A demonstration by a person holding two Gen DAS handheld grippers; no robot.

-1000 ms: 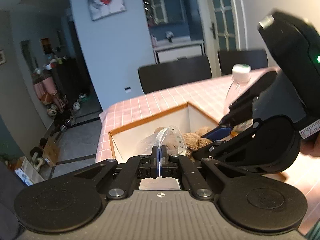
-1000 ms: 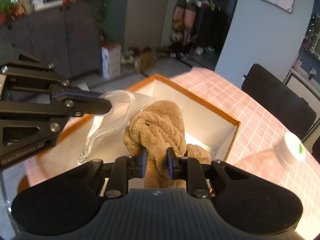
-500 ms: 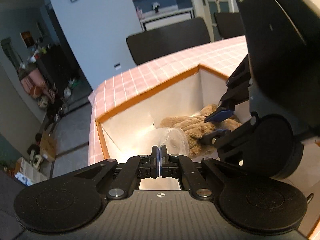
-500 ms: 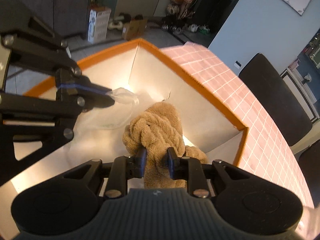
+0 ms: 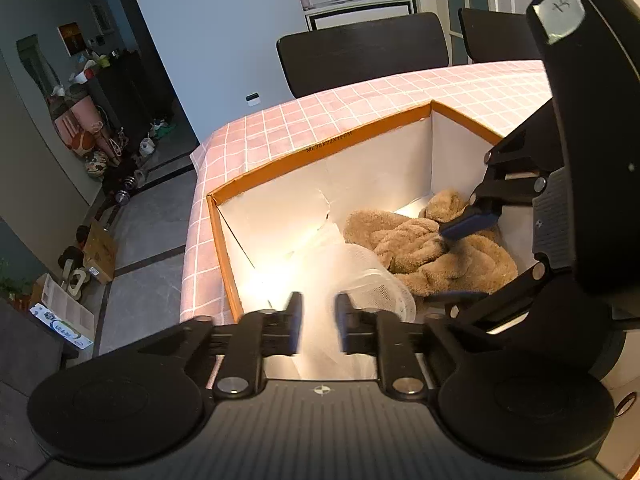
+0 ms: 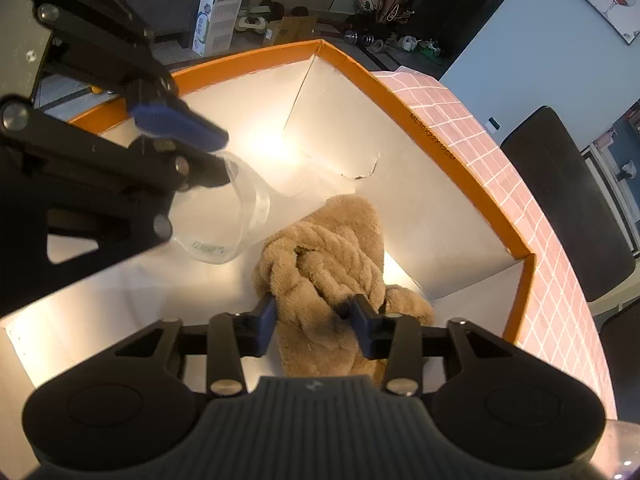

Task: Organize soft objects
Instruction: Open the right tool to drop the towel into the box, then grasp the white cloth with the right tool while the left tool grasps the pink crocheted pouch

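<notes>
A: Left wrist view first: what is taking up the most room?

B: A counter [image 5: 320, 120] in a pink checked cloth is carrying a big open box [image 5: 360, 142], orange along the rim and white inside. Two dark chairs [image 5: 364, 52] are standing behind it.

A: And inside the box?

B: A brown plush toy [image 6: 320, 256] is lying on the box floor toward the right-hand wall. Just beside it, nearer the middle, a clear plastic bag [image 5: 372, 284] is resting on the floor, crumpled and see-through.

A: How are the tools doing?

B: The left tool [image 5: 318, 328] is reaching down into the box, and its jaws have just been opening. They are standing a little apart now, with the bag's near edge lying between and just ahead of them; the pads are not pressing on it as far as I can see.

A: And the other one?

B: The right tool [image 6: 314, 320] is also pointing down into the box, and its jaws have just been opening too. The plush is sitting between its blue pads [image 6: 266, 326], bulging into the gap. The fur is brushing both pads, yet nothing is looking squeezed, so I am reading it as let go.
</notes>
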